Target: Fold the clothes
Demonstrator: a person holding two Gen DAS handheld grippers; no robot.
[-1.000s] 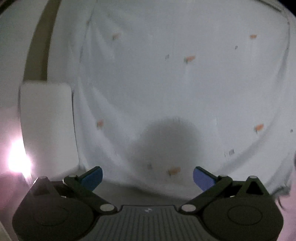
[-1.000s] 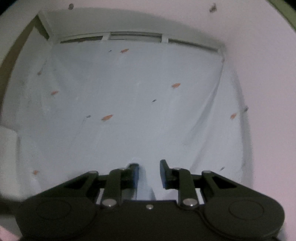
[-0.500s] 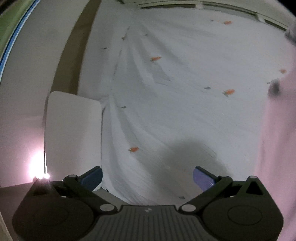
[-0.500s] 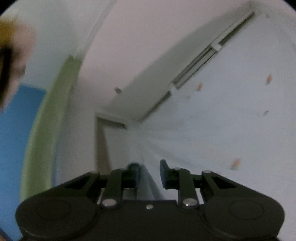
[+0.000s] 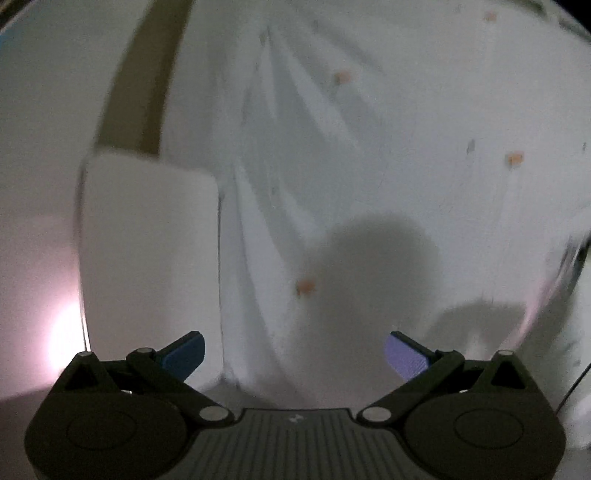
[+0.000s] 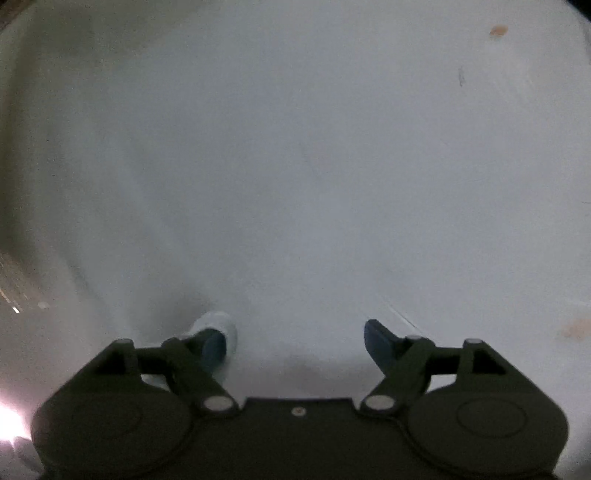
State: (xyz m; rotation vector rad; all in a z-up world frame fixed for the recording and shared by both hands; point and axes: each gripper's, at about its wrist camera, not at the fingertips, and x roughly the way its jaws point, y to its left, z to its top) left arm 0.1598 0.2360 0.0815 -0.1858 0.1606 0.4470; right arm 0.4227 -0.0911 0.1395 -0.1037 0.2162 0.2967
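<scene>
As the right claw [image 6: 295, 339] opens, letting go of the white cloth [image 6: 295, 166], the left claw [image 5: 293, 354] hangs spread and empty; next it needs a fresh edge to pinch.

Motion blur softened nearly everything in the right wrist view: the white cloth [image 6: 295, 166] filled the frame as a pale smear, its folds unreadable, and its small orange marks [image 6: 498, 30] were too smeared to identify. At the left edge a grey speckled patch [image 6: 14, 284] was cut off and could not be made out. A fold of cloth covered the tip of the left finger [image 6: 216, 328] of the right gripper [image 6: 295, 341].

In the left wrist view, the cloth [image 5: 369, 147] ran past the upper and right edges. The white folded block [image 5: 147, 258] at centre left had blurred edges. A streaked shape [image 5: 574, 258] at the right edge was indistinguishable.
</scene>
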